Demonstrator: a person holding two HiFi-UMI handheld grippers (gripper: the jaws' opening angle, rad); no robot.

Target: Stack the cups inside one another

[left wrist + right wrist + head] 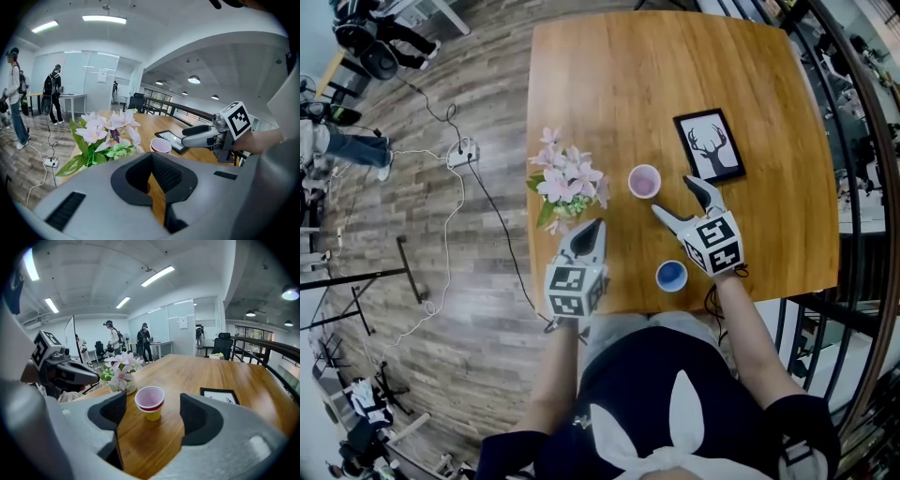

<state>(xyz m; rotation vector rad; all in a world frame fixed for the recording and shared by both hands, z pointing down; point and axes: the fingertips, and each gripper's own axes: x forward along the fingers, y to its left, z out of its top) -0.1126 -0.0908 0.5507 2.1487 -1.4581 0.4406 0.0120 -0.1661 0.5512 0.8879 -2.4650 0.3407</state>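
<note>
Evidently the approach to the first pick-up is the step in hand. The right claw (682,200) is spread wide and empty, aimed at the pink-lined cup (150,401). That cup stands upright on the bench (609,84) just ahead of the claw's tips, in line with the gap but not yet between the jaws. It shows a red band and a yellow foot under its pale rim, so it may be several cups already nested; I cannot tell for sure.

The blue-lined cup (671,276) stands upright behind the right claw, near its marker cube and well apart from the pink-lined one. The left claw (594,230) hovers off to the right claw's left, drawn in to a bare slit with nothing in it. Its tip is just beside the small pot of pink flowers (567,180).

The next move, as I judge it, calls for the right claw to go forward until the cup's wall sits between its pads. It should then close gently on what looks a light cup, lift it clear, and lower it squarely into the blue-lined cup.

Counted:
- two cups standing apart
- one pot of flowers
- one framed stag picture (710,144), beyond the right claw's outer jaw
- two claws
</note>
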